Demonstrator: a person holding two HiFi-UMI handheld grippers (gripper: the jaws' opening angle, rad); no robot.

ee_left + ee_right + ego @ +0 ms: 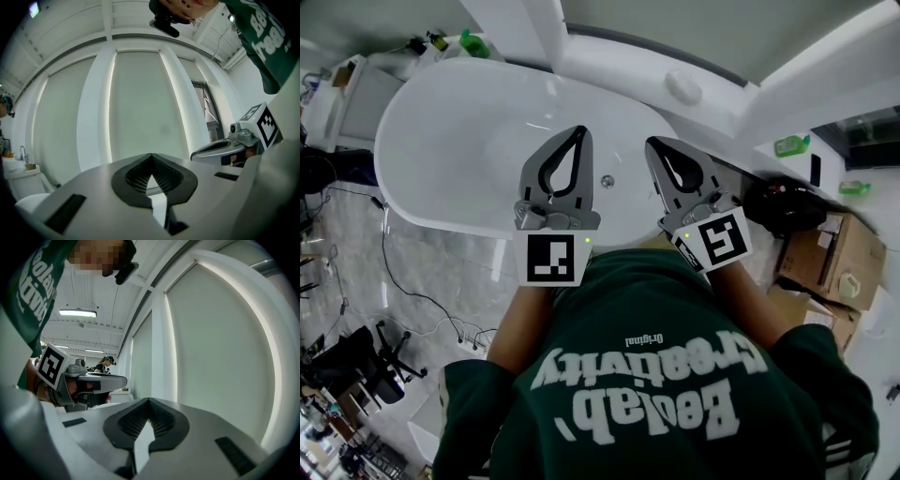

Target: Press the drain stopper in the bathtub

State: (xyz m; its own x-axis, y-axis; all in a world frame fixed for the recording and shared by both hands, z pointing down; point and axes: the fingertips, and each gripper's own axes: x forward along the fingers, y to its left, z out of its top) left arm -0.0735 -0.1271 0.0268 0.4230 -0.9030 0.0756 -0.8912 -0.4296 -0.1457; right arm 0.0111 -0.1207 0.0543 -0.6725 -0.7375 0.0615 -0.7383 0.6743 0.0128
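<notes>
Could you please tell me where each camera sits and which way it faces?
Head view: on the person's head, looking steeply down into the bathtub; the left gripper, right gripper and green sweatshirt show.
Left gripper view: on the left gripper, facing the wall panels along its shut jaws; the sweatshirt shows top right.
Right gripper view: on the right gripper, facing the wall panels along shut jaws; the sweatshirt shows top left.
Shared: each gripper view shows the other gripper.

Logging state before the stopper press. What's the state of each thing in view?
left gripper: shut, nothing between its jaws.
right gripper: shut, nothing between its jaws.
drain stopper: no gripper on it; can't tell if it is up or down.
bathtub: no water visible.
</notes>
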